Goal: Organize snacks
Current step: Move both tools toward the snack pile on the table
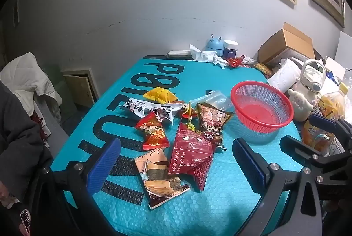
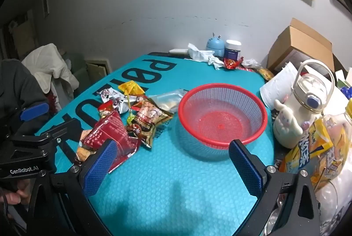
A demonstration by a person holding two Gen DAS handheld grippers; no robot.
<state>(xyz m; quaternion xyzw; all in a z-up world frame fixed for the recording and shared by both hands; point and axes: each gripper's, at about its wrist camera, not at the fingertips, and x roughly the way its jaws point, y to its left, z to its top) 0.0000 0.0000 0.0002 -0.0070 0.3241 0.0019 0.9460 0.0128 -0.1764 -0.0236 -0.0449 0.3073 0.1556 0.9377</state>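
A pile of snack packets lies on the teal bubble-wrap table cover (image 1: 209,209): a dark red bag (image 1: 191,154), a seaweed-roll packet (image 1: 160,178), a small red packet (image 1: 153,132), a brown packet (image 1: 212,120), white packets (image 1: 151,109) and a yellow one (image 1: 160,94). An empty red mesh basket (image 1: 261,107) stands to their right. My left gripper (image 1: 176,167) is open, hovering over the near packets. My right gripper (image 2: 173,166) is open and empty, in front of the basket (image 2: 222,112), with the dark red bag (image 2: 112,137) by its left finger.
A cream bottle with a plush figure (image 2: 301,104), a yellow-labelled drink bottle (image 2: 325,148), cardboard boxes (image 2: 301,46) and paper crowd the right side. A blue container (image 2: 214,45), a jar and tissues sit at the far edge. A chair with a white jacket (image 1: 28,79) stands at left.
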